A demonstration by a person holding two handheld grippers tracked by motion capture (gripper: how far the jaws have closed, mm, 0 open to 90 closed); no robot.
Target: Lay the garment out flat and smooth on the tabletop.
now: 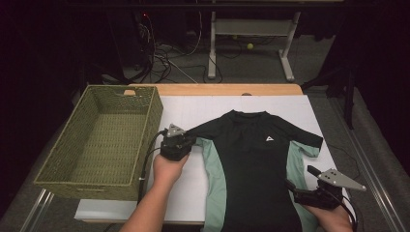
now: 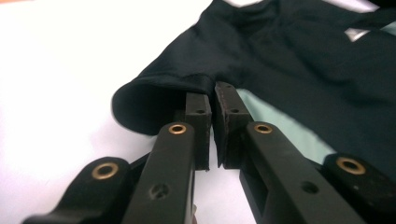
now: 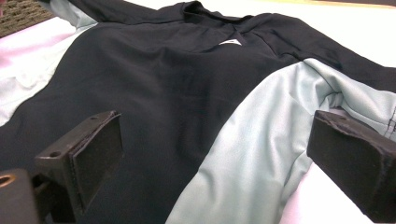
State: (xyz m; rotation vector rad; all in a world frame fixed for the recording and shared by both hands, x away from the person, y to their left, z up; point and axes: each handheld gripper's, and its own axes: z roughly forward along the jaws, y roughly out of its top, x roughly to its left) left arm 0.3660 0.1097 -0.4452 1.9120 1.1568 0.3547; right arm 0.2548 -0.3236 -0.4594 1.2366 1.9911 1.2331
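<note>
On the white worktop point(image 1: 183, 193) lies a black sports shirt point(image 1: 254, 164) with pale green side panels, spread flat, front up. My left tool point(image 2: 214, 100) is clenched on the edge of its sleeve point(image 2: 154, 95) (the one nearest the woven green basket point(image 1: 104, 140)). My right tool point(image 3: 210, 149) is released, jaws wide apart over the shirt's side panel near the hem.

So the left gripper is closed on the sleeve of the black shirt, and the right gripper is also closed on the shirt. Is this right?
Not quite. The right gripper is open: its own view shows the jaws wide apart over the shirt. The left gripper is indeed closed on the sleeve.
</note>
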